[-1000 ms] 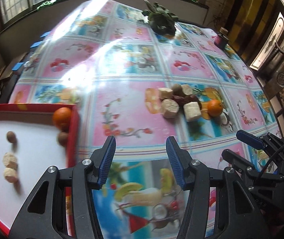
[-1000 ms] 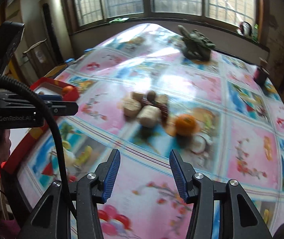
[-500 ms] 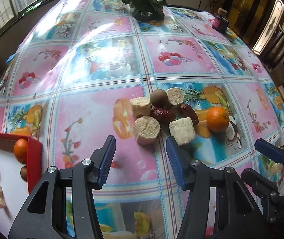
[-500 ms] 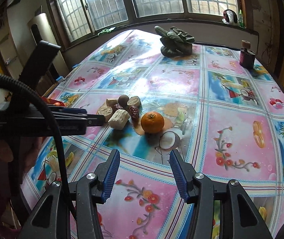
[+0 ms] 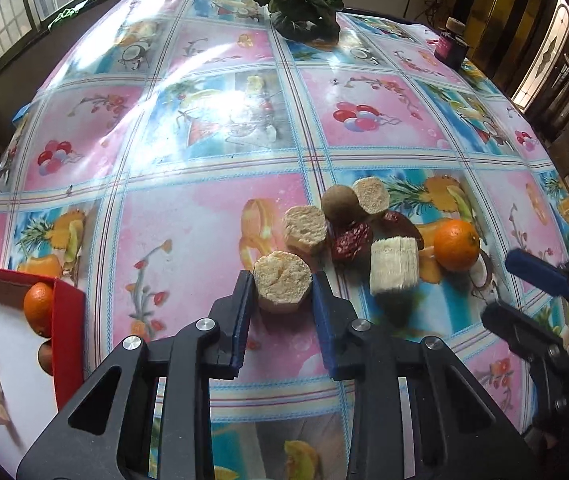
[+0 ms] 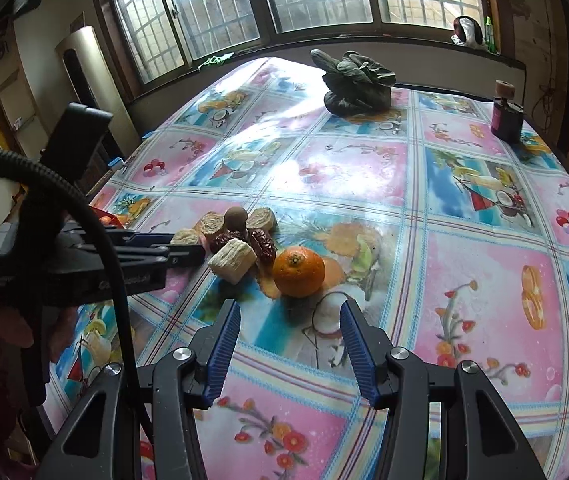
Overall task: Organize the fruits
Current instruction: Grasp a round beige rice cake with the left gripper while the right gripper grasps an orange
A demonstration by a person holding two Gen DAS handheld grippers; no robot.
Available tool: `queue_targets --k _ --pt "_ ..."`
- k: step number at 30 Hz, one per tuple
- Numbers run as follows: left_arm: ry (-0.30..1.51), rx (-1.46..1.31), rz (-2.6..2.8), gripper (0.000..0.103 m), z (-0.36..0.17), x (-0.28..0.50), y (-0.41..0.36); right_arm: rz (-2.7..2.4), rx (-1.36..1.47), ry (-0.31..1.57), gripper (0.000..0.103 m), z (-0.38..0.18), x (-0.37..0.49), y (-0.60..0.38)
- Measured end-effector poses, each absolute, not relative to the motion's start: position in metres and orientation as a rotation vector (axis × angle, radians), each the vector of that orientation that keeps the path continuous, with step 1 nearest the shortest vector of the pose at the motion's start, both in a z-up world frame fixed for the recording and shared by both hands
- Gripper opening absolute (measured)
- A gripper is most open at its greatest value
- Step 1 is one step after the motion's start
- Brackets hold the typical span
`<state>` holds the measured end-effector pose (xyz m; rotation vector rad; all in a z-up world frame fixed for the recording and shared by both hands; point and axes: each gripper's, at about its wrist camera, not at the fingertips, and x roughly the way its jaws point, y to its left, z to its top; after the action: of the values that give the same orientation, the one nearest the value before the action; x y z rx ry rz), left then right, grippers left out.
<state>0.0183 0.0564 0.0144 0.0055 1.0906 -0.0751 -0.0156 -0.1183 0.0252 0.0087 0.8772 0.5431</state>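
Note:
A heap of fruit lies on the patterned tablecloth: pale cut chunks, red dates (image 5: 350, 240), a brown round fruit (image 5: 339, 202) and an orange (image 5: 456, 245). My left gripper (image 5: 282, 292) has its blue pads around the nearest pale round chunk (image 5: 282, 280), touching both sides. My right gripper (image 6: 290, 340) is open and empty, just short of the orange (image 6: 298, 271). A red tray (image 5: 69, 320) at the left holds an orange (image 5: 38, 307), small brown fruits and pale chunks.
A dark leafy vegetable bundle (image 6: 358, 84) sits at the table's far end. A dark jar (image 6: 506, 114) stands at the far right. The left gripper's body and cable (image 6: 64, 256) cross the right wrist view's left side.
My left gripper moved forward from near the tray to the fruit heap and closed around the nearest pale chunk. My right gripper came closer to the orange, still open.

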Motion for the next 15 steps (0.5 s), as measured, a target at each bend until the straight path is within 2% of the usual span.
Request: queue_targets --k 8,9,10,11,15 --pt "1.088 -0.012 -0.081 0.028 0.02 0.002 0.064 0.56 -0.118 0.867 0.05 0.017 0.014 -0.098" --pt "1.088 -0.014 -0.079 0.028 0.02 0.001 0.065 0.567 -0.122 0.868 0.049 0.016 0.018 -0.096" --pt "1.089 -0.016 -0.077 0.028 0.021 0.0 0.065 0.565 -0.127 0.878 0.036 0.013 0.021 -0.094" --pt "1.09 -0.019 -0.075 0.028 0.021 -0.001 0.066 0.556 -0.135 0.899 0.033 0.01 0.024 -0.092" --pt "1.078 -0.026 -0.074 0.028 0.026 -0.006 0.069 0.534 -0.122 0.899 0.033 0.013 0.017 -0.093"
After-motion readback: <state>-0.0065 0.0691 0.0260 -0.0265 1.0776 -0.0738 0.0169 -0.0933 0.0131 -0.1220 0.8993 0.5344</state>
